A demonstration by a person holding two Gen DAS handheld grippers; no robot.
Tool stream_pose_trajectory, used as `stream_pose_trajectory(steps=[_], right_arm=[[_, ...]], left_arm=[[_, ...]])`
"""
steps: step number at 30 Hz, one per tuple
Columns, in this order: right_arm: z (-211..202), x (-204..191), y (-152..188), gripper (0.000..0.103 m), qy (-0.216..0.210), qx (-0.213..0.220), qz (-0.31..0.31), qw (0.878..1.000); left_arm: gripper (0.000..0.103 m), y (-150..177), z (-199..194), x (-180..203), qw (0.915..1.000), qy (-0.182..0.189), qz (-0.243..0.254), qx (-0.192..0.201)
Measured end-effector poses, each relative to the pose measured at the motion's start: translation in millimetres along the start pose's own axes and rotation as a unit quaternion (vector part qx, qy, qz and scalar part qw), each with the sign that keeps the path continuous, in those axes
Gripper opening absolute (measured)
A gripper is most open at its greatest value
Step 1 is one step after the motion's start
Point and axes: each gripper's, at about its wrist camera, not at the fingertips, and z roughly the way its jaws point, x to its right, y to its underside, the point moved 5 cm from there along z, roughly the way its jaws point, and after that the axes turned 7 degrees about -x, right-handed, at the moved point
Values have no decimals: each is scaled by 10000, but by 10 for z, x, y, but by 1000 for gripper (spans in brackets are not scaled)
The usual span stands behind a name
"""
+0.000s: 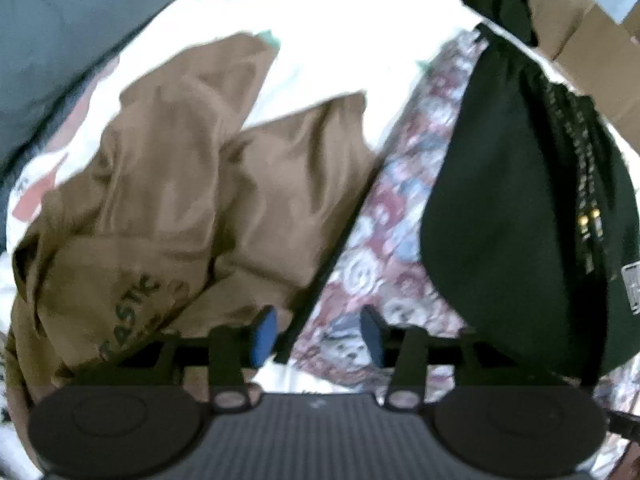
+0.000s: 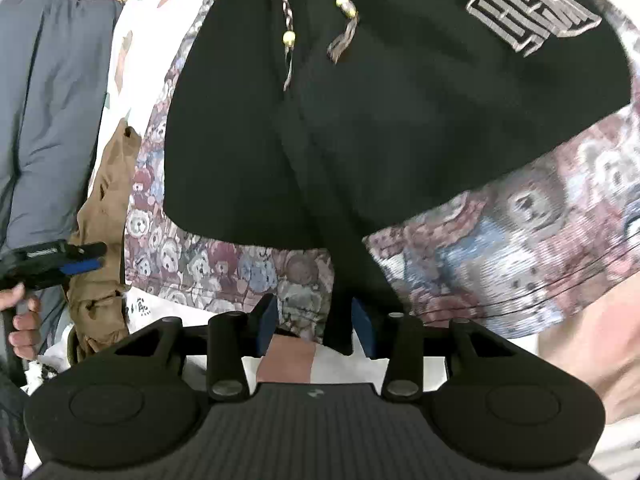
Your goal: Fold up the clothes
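White printed bedsheet [image 1: 340, 40] carries black shorts [image 2: 360, 128] on bear-print cloth [image 2: 208, 260]; left gripper [image 1: 316, 336] and right gripper [image 2: 314, 320] both spread, gripping nothing.

You have a matt black cloth garment [image 2: 360, 120] with braided cords [image 2: 286, 16], lying on a woven teddy-print fabric [image 2: 520, 240]; left of it, a soft, creased brown cloth garment [image 1: 180, 180]. Far right, plain cardboard [image 1: 580, 40].
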Motion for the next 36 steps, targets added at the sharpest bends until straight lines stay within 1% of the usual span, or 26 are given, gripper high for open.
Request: stream_pose_trajectory(steps=[1,3,5,7,9,13,15,17,20,23,25,27,29,30,32,33,36], right_arm=[[-31,-7,-13,47,18,19,-4,10000],[-96,-8,-41,47,49,78,39,9999],[-150,-7,-65,47,9,156,118,9998],[-234,-26,-93,48,-38,249,70,9997],[-309,-45,-123,48,-65,341,-5,9994],[-535,-60,-238,48,-148,563,-247,9980],[-634,-55,-301,49,-108,648,-380,9971],[-787,-25,-382,54,-31,792,-482,9957],[-982,41,-469,54,72,975,-480,9941],[-1200,141,-555,55,240,1147,-401,9923],[-1291,194,-597,55,272,1207,-340,9917],[-1371,239,-627,56,291,1302,-302,9906],[-1486,307,-657,63,301,1472,-332,9881],[-1521,346,-671,64,339,1544,-327,9869],[-1575,460,-692,65,411,1607,-273,9858],[-1592,507,-697,65,437,1595,-289,9858],[-1699,686,-722,65,577,1648,-439,9837]], left_arm=[[57,-48,-23,31,10000,21,24,29],[62,-108,-81,106,9999,45,94,78],[63,-168,-132,200,9997,35,185,135],[64,-211,-203,310,9994,59,267,192],[67,-243,-303,436,9990,111,327,285],[67,-330,-455,714,9979,286,338,470],[68,-355,-483,842,9974,358,330,529],[68,-380,-510,1006,9969,399,374,564],[68,-406,-516,1253,9961,501,440,584],[71,-383,-523,1481,9943,601,642,596],[72,-386,-531,1634,9929,627,803,607],[73,-396,-510,1773,9922,679,849,605],[73,-384,-469,1919,9915,740,910,555],[73,-375,-458,1973,9911,759,932,565],[73,-300,-441,2087,9893,981,878,624],[73,-251,-416,2140,9886,1057,905,572],[73,-144,-374,2271,9880,1020,1045,509]])
